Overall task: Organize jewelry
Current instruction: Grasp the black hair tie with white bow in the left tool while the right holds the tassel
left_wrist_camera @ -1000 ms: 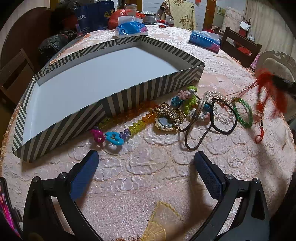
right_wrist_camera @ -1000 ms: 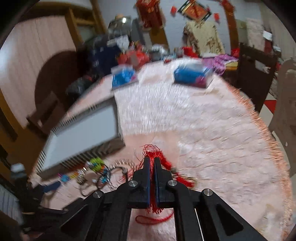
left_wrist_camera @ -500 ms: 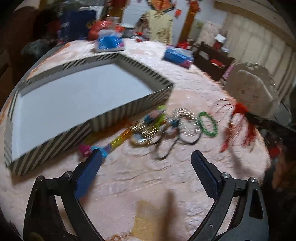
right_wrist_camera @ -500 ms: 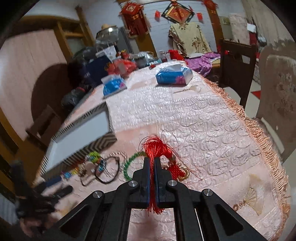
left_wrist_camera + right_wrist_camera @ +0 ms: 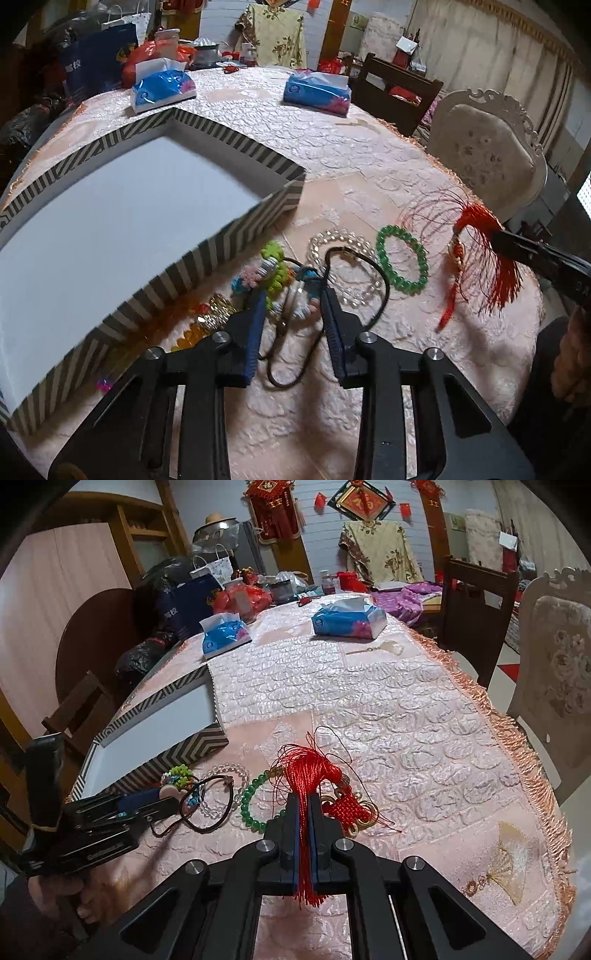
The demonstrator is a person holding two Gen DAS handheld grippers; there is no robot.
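A striped box [image 5: 155,218] with a white inside lies on the pink tablecloth; it also shows in the right wrist view [image 5: 162,720]. Beside it lies a heap of jewelry: a green bead bracelet [image 5: 400,260], a clear bead bracelet [image 5: 343,271], a dark cord necklace [image 5: 325,332], coloured bead pieces [image 5: 275,271] and amber beads [image 5: 199,325]. My left gripper [image 5: 293,306] is open low over the heap, its jaws either side of the cord and a small charm. My right gripper [image 5: 304,814] is shut on a red tassel ornament [image 5: 306,771], also seen in the left wrist view [image 5: 480,236].
Two blue tissue packs [image 5: 162,88] [image 5: 317,92] lie further back on the table. Bags and clutter [image 5: 207,594] stand at the far end. Chairs [image 5: 487,147] [image 5: 476,609] stand at the table's right edge, which has a fringe [image 5: 517,738].
My left gripper has moved forward and down onto the jewelry heap and its jaws have narrowed. My right gripper has kept hold of the red tassel and stayed near the green bracelet.
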